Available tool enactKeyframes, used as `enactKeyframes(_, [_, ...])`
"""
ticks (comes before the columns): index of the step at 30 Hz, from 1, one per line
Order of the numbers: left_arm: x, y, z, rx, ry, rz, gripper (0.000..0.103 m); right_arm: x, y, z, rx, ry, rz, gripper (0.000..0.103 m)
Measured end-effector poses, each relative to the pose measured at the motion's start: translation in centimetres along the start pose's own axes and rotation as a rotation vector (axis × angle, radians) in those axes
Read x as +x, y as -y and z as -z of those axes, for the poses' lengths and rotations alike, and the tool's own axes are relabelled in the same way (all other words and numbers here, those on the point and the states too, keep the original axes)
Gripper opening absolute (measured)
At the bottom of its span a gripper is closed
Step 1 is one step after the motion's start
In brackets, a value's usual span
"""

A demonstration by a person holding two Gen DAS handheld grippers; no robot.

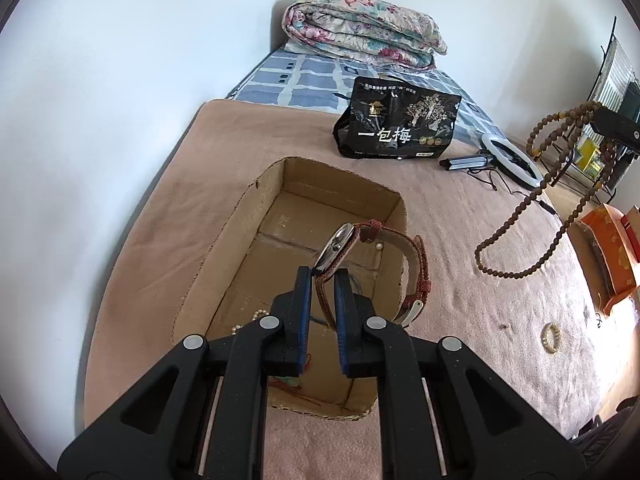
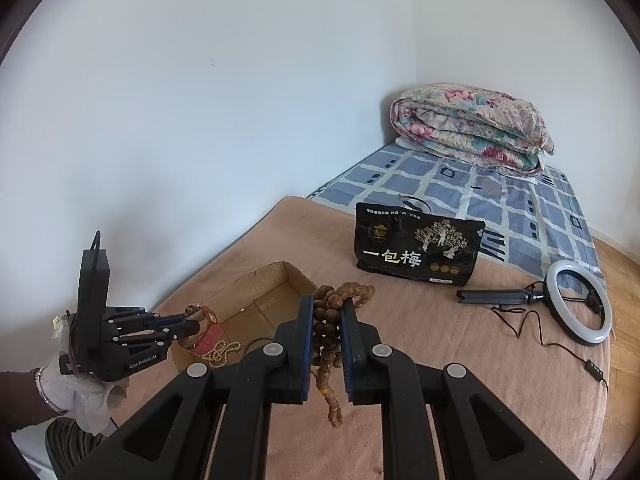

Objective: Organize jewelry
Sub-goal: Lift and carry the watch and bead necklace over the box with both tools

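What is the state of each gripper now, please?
Left gripper: closed on the watch strap, above the box.
Right gripper: closed on the wooden beads.

Bed [image 1: 248, 168] stands against a white wall, its near part covered by a pinkish-brown blanket [image 2: 460, 360], its far part by a blue checked sheet [image 2: 520, 200]. On the blanket: an open cardboard box [image 1: 224, 240], a black printed bag [image 1: 400, 124] standing upright near the sheet's edge, a white ring light [image 2: 580, 300] lying flat with its black stand and trailing cable, and a small pale bead bracelet [image 1: 551, 337] lying apart from the box. On the sheet: a folded floral quilt [image 2: 472, 128] at the far end.
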State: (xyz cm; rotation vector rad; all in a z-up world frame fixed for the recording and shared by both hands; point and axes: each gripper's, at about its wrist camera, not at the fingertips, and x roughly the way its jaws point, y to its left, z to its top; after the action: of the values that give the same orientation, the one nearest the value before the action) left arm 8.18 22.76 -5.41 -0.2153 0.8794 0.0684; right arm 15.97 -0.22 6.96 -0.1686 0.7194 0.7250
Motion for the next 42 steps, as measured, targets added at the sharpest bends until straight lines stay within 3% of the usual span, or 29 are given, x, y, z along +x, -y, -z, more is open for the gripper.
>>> enactKeyframes(15, [1.7, -2.5, -0.8, -0.032, -0.005, -0.023, 0.009, 5.4, -3.4, -4.1, -0.043, 0.004, -0.046, 0.01])
enactKeyframes(32, [5.0, -3.7, 0.0, -0.072, -0.045, -0.034, 0.009, 12.9, -3.6, -4.0, -0.033, -0.067, -0.062, 0.01])
enactKeyframes(42, [6.1, -3.8, 0.5, -0.07, -0.059, -0.035, 0.009, 13.2, -4.4, -6.1, -0.033, -0.034, -0.081, 0.01])
